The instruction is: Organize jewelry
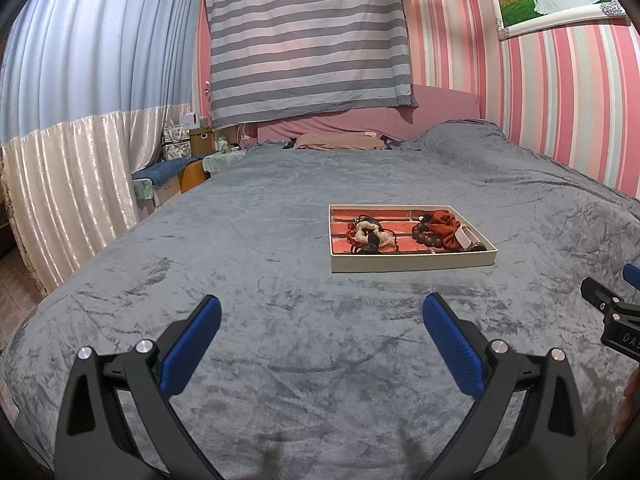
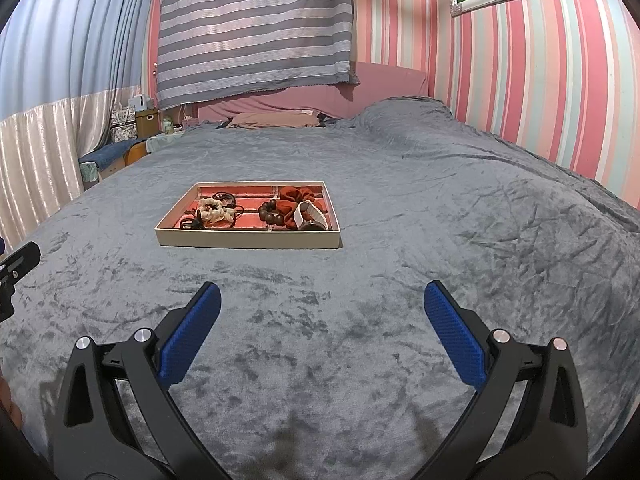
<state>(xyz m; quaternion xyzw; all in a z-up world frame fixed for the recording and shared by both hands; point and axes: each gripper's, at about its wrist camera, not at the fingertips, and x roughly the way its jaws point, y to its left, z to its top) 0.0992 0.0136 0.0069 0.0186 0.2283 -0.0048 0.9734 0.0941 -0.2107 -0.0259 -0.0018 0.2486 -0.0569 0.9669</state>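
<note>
A shallow cream tray [image 1: 412,265] with a red lining lies on the grey bedspread; it also shows in the right wrist view [image 2: 248,240]. In it lie a cream scrunchie [image 1: 370,233] [image 2: 212,210], black hair ties [image 2: 188,223], a dark wooden bead bracelet [image 1: 427,236] [image 2: 269,213], a rust-red scrunchie [image 1: 444,224] [image 2: 294,199] and a white band [image 2: 310,212]. My left gripper [image 1: 322,308] is open and empty, hovering in front of the tray. My right gripper [image 2: 322,294] is open and empty, in front of the tray and to its right.
The grey bedspread [image 1: 280,320] covers a wide bed. A pink headboard [image 1: 400,116] and a pillow [image 1: 340,141] lie at the far end. A striped wall [image 2: 540,80] is on the right. Curtains [image 1: 60,120] and a cluttered side table [image 1: 188,148] are on the left.
</note>
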